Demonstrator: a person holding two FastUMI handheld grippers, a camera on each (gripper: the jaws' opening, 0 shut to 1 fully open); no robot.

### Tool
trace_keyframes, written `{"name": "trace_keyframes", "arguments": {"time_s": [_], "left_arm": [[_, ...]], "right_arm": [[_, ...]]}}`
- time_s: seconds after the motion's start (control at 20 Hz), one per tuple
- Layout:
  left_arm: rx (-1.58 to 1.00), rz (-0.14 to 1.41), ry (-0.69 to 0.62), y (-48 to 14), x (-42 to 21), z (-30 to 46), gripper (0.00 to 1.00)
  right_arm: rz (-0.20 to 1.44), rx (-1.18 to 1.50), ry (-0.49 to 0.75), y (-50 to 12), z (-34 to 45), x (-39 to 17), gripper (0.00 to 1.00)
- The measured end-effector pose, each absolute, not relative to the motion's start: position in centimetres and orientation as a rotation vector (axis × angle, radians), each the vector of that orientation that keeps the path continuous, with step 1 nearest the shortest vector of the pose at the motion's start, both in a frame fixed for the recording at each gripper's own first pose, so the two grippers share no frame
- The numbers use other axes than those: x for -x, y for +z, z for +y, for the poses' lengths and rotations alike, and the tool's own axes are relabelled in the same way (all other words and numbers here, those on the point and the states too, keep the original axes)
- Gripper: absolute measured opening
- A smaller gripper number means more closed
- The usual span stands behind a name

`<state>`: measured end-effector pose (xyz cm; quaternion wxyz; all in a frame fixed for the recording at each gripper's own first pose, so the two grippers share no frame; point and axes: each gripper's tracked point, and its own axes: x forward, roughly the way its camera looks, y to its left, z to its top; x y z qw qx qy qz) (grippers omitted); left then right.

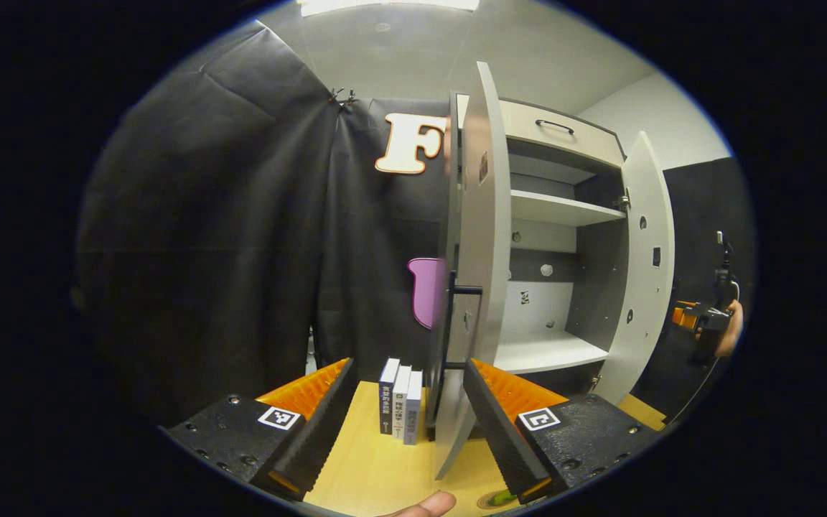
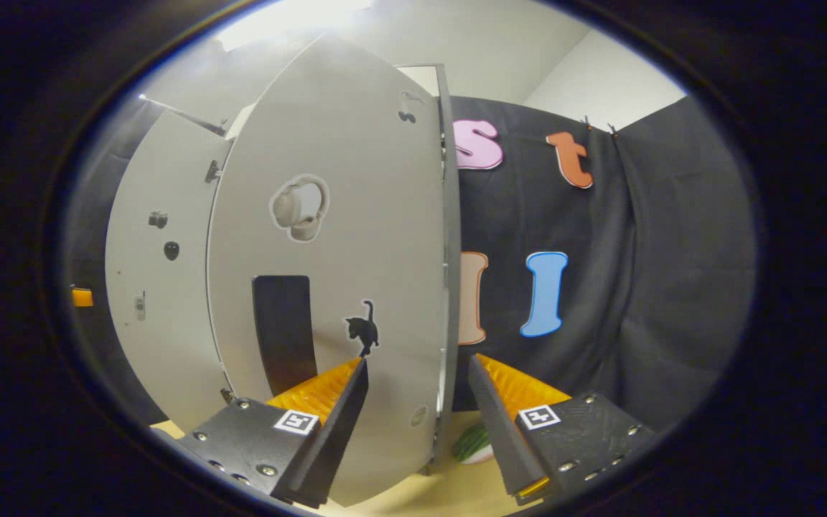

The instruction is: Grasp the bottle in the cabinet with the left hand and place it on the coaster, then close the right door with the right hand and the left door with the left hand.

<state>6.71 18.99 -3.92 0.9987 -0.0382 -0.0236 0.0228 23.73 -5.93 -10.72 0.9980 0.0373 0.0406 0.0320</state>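
left gripper (image 1: 406, 424): fingers apart, straddling left door (image 1: 482, 287) edge | right gripper (image 2: 417, 424): fingers apart (right door (image 2: 334, 287) edge between)

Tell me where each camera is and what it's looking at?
Left gripper view: rides on the left gripper, looking past the edge of the open left door into the cabinet, with books below; its own fingers and a fingertip show, with the other hand far right.
Right gripper view: rides on the right gripper, facing the outside of the right door up close; its own fingers show.
Both views show the two open doors and the wooden table.
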Motion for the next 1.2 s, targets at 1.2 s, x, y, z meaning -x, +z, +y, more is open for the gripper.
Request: {"name": "trace_keyframes", "arguments": {"time_s": [1.2], "left_arm": [[-0.025,-0.049,0.047,-3.3,-17.1,23.9,0.95]], "right_arm": [[0.077,-0.223,0.022,-8.1,-3.2,-16.7,0.94]]}}
